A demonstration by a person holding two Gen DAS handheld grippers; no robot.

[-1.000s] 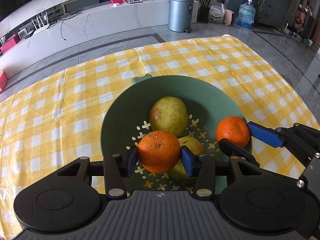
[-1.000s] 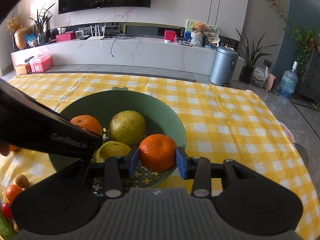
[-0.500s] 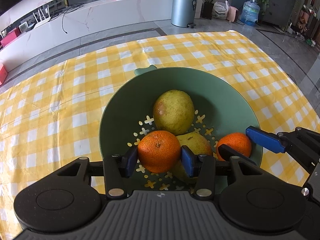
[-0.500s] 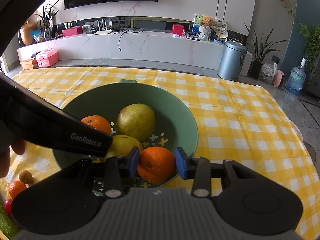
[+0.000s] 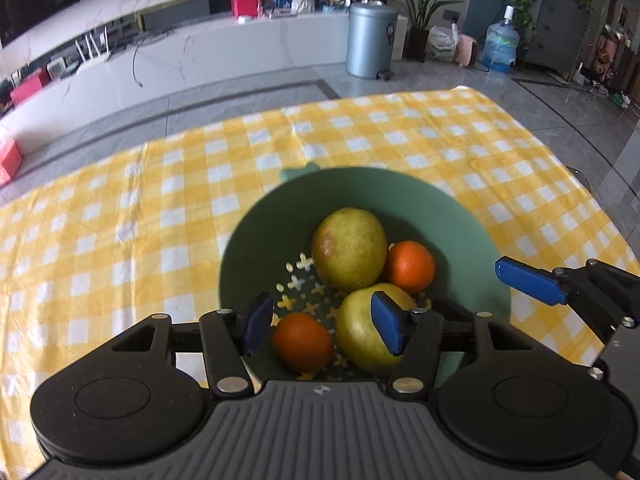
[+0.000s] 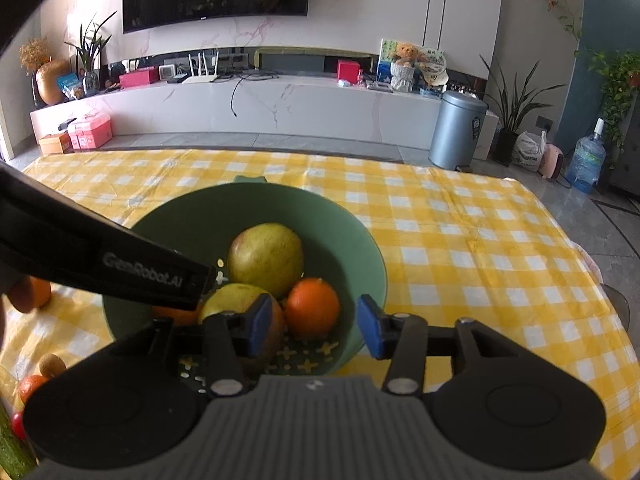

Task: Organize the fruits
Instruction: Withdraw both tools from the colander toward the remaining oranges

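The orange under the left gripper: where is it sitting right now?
In the left wrist view, that orange lies on the floor of the green bowl, near its front edge, touching the nearer pear on its right, between the opening pads of the left gripper, which no longer press it.

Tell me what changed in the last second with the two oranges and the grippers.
Both grippers let go. The left gripper is opening; its orange now lies in the bowl, clear of the pads. The right gripper is opening too; its orange dropped in beside the pears. Bowl and pears stayed put.
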